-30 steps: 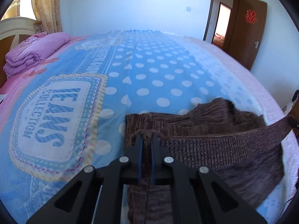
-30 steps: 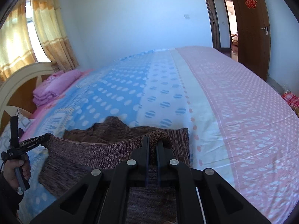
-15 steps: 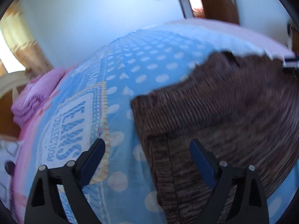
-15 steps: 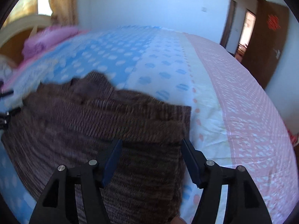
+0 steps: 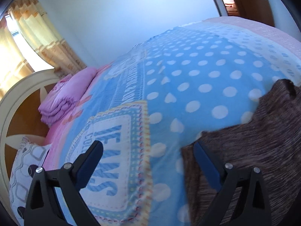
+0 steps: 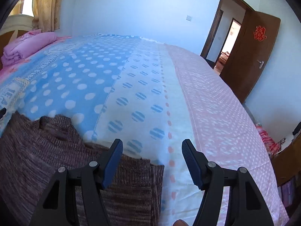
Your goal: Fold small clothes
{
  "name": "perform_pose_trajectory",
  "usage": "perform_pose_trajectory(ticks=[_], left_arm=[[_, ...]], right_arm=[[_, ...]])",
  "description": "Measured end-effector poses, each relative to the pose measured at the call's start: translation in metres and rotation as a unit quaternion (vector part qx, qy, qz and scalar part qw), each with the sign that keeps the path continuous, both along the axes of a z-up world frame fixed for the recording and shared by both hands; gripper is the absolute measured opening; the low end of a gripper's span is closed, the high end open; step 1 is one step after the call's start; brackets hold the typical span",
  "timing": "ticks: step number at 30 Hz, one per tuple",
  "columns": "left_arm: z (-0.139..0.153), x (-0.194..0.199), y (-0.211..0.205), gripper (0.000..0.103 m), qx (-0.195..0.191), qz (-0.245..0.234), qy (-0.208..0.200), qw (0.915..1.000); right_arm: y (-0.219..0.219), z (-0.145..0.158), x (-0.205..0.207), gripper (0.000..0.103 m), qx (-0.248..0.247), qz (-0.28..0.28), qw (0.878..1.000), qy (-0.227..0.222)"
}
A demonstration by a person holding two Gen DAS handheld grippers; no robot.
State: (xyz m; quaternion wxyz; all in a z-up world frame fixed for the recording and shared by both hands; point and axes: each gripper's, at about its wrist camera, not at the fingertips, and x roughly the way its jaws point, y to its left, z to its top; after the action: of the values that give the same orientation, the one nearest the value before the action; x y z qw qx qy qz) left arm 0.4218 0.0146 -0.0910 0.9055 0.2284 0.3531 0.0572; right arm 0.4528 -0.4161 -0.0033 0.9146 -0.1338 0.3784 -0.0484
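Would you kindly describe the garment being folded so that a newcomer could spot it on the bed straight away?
Start from the bed's blue polka-dot bedspread. At its near edge, beside the white band with striped dots, lies the brown knitted garment, flat and partly folded. It is the only dark, ribbed, mottled-brown fabric there; the other cloth, a folded pink blanket, sits far off by the headboard.

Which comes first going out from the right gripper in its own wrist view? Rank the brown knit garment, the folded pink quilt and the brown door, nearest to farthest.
From the right gripper, jaws open:
1. Brown knit garment, directly beneath its left finger.
2. Folded pink quilt, far left by the headboard.
3. Brown door, far right, past the bed.

Quilt against door is close; door looks farther.
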Motion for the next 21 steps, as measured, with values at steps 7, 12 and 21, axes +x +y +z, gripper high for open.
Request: perform_pose_trajectory(ticks=[7,12,21], left_arm=[[-0.015,-0.056,0.028,0.100,-0.064,0.006,0.007,0.9979],[-0.019,-0.095,0.026,0.100,-0.099,-0.003,0.004,0.9951],[-0.039,-0.112,0.023,0.100,-0.111,0.007,0.024,0.9935]], right_arm=[[-0.038,-0.026,-0.065,0.066,0.083,0.009,0.996,0.028],[-0.055,-0.036,-0.110,0.066,0.175,0.007,0.983,0.052],[-0.036,-0.064,-0.165,0.020,0.205,0.039,0.973,0.098]])
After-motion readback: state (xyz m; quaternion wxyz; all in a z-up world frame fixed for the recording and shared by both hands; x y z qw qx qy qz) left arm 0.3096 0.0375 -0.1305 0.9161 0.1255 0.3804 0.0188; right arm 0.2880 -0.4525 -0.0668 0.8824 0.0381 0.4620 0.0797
